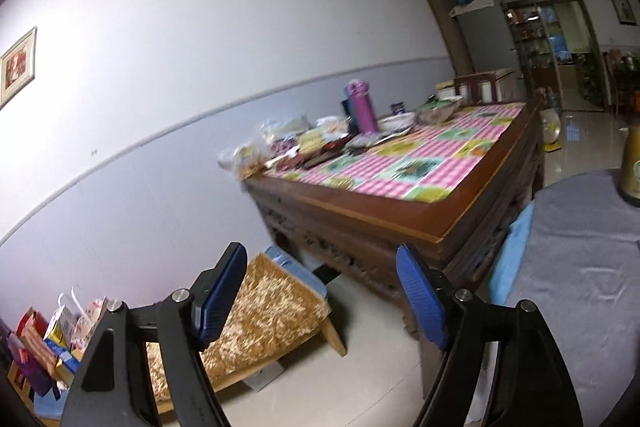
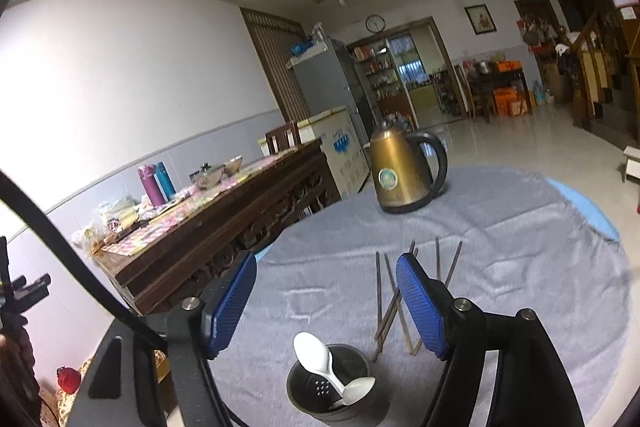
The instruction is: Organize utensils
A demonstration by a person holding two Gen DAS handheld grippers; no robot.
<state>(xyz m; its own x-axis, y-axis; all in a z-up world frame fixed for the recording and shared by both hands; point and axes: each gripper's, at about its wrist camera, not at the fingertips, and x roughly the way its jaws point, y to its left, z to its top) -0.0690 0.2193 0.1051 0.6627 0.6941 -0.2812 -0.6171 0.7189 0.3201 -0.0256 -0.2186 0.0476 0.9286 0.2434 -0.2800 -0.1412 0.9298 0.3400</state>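
Chopsticks (image 2: 404,291) lie scattered on the grey cloth (image 2: 520,251) of the round table, just past a metal cup (image 2: 332,383) holding two white spoons (image 2: 320,357). The right gripper (image 2: 326,303) hangs over them, jaws apart and empty. The left gripper (image 1: 320,291), also spread and empty, points toward the wooden table (image 1: 400,223).

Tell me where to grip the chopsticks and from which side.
Grip the chopsticks near mid-length, coming down from above with the right gripper, jaws open across their width. They lie flat on the grey cloth in a loose, partly crossed bundle right of the holder, so take one pair at a time, probably.
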